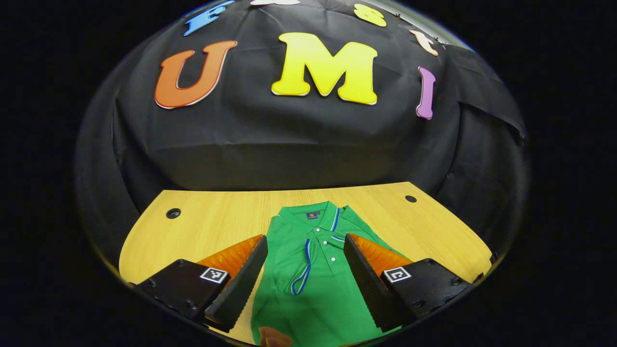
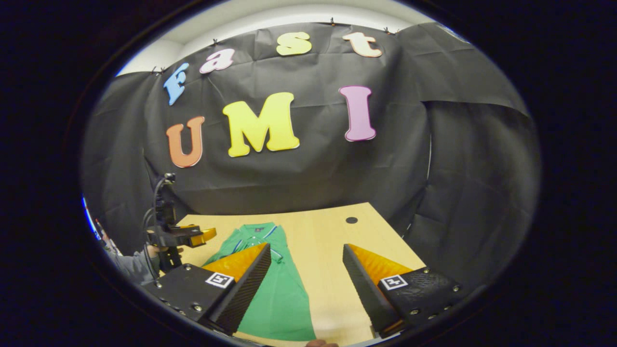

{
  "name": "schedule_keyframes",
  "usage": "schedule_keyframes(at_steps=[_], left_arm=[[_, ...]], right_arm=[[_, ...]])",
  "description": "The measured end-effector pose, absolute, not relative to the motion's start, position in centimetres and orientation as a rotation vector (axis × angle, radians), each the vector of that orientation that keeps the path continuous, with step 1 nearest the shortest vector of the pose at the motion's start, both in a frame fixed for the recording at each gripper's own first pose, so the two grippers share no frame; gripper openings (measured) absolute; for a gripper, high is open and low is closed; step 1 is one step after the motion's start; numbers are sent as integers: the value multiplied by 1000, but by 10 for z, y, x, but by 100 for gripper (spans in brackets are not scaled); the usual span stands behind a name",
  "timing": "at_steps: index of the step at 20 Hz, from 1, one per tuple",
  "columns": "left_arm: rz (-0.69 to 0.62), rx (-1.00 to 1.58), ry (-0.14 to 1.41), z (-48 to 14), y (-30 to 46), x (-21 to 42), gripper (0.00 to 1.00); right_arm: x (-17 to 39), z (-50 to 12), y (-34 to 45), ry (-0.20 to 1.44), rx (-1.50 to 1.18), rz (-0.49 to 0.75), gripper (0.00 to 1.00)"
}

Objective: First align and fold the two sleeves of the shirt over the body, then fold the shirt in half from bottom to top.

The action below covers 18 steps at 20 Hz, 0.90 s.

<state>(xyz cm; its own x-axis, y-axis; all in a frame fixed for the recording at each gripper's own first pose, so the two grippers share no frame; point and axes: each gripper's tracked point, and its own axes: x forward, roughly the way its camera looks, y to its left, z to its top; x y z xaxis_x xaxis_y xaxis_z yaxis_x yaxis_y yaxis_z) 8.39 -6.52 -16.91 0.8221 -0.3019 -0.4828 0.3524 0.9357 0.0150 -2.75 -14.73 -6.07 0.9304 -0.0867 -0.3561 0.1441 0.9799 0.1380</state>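
Two grippers hang above the table (image 1: 217, 221), both with jaws spread wide and nothing between them. The left gripper (image 1: 305, 270) is over the shirt (image 1: 308, 294), which lies flat on the table, collar toward the wall, sleeves folded in over the body. The right gripper (image 2: 304, 279) is beside the shirt's (image 2: 282, 299) right edge, over bare wood.
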Motion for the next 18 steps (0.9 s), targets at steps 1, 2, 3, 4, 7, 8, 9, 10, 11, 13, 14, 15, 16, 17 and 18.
schedule_keyframes(at_steps=[1, 2, 3, 4, 7, 8, 9, 10, 11, 13, 14, 15, 16, 17, 18], left_arm=[[-340, 99, 490, -162, -57, 66, 100], [-335, 96, 488, -156, -49, 47, 100], [-325, 94, 486, -154, -40, 29, 100], [-316, 93, 493, -153, -32, 12, 100], [-288, 111, 532, -164, -9, -41, 100], [-276, 125, 549, -170, -1, -57, 99], [-263, 128, 581, -176, 7, -76, 100], [-260, 124, 622, -189, 11, -95, 100], [-265, 112, 665, -205, 11, -110, 100], [-238, 117, 734, -233, 23, -141, 100], [-219, 122, 759, -244, 30, -154, 100], [-207, 121, 771, -253, 35, -164, 100], [-200, 121, 800, -262, 38, -175, 100], [-192, 124, 823, -271, 41, -183, 100], [-184, 135, 845, -279, 45, -189, 100]], right_arm=[[-28, -65, -142, 361, 166, -104, 94], [-30, -69, -137, 364, 165, -93, 95], [-34, -75, -134, 369, 160, -83, 95], [-39, -83, -129, 380, 158, -72, 94], [-52, -117, -113, 430, 152, -39, 94], [-56, -131, -108, 458, 148, -27, 95], [-62, -148, -104, 488, 137, -20, 95], [-70, -164, -101, 524, 128, -13, 95], [-78, -182, -99, 565, 119, -8, 95], [-98, -216, -91, 640, 99, 8, 95], [-107, -232, -88, 680, 83, 14, 95], [-117, -247, -88, 717, 61, 16, 95], [-122, -260, -86, 745, 49, 19, 95], [-125, -273, -84, 781, 41, 18, 95], [-127, -283, -81, 808, 37, 20, 95]])
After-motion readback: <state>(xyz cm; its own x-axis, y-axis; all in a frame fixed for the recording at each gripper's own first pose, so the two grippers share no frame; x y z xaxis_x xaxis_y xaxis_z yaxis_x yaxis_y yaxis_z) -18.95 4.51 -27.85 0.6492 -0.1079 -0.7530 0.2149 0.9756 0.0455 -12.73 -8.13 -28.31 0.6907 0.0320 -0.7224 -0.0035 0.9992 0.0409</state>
